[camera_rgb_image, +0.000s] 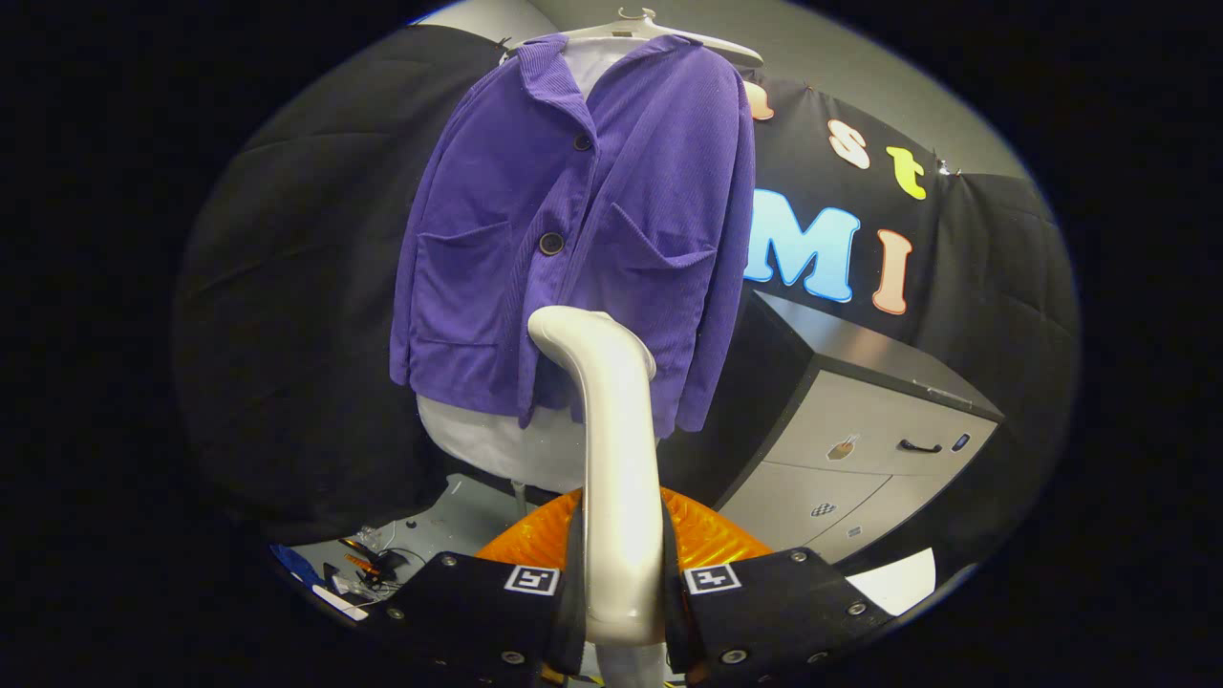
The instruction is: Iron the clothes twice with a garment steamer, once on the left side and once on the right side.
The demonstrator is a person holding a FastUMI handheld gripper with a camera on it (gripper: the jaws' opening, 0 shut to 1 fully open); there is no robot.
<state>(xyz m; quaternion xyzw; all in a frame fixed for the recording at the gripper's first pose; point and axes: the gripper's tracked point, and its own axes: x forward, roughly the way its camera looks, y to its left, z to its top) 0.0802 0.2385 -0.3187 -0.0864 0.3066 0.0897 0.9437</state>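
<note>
Since the steamer is already in hand, the findings below run from the fingers outward.

Gripper [621, 597]: fingers pinch the garment steamer handle from both sides, one pressing on each flank.
Garment steamer [611, 449]: pale handle rises upright between the fingers; its curved head ends against the lower front of the jacket, though actual contact cannot be told.
Orange base [707, 535]: ribbed orange body sits just behind the handle, beyond the fingers.
Purple corduroy jacket [573, 239]: hangs on a white hanger [659, 29] over a white garment [506, 444], straight ahead of the steamer head, near the centre placket.
Cabinet [860, 449]: grey drawer unit stands beside the jacket's right sleeve.
Floor clutter [368, 569]: small tools and cables lie below, well apart from the jacket.
Task status: judged at the start; neither side pass appears done.
Risk 1: the smooth handle could twist in the pinch, turning the head off the cloth.
Risk 2: pushing on a free-hanging jacket could swing it or slip it off the hanger.
Risk 3: a stroke up the middle could snag the buttons or pocket flaps.
</note>
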